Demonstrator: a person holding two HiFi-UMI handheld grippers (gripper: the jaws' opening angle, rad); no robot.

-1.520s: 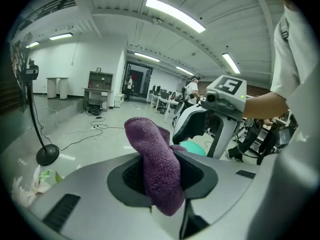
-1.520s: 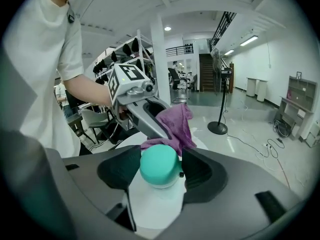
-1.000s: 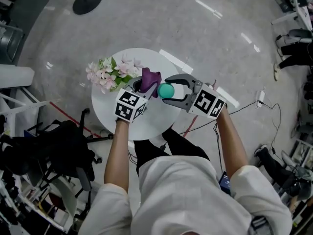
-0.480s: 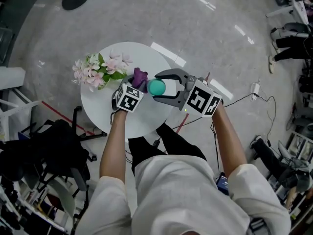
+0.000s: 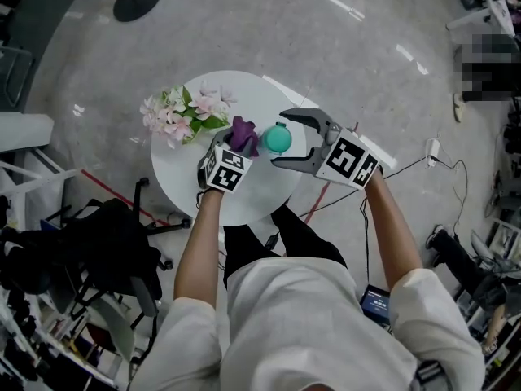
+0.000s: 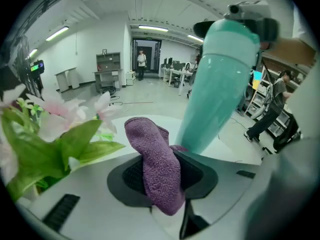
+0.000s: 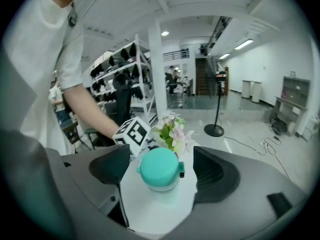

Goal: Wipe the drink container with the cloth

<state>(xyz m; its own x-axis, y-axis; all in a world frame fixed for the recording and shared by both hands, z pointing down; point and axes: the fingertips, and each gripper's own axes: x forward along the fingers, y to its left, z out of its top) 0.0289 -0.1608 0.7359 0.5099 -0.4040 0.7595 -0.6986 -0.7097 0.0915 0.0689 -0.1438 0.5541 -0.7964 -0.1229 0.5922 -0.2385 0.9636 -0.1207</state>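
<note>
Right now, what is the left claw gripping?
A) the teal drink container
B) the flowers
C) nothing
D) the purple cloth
D: in the left gripper view the purple cloth is pinched between the jaws of the left claw, while the teal drink container stands beyond them, ungripped by that claw.

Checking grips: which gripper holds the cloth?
The left gripper, shut on the purple cloth; the right gripper is opening, the teal bottle free between its fingers.
</note>
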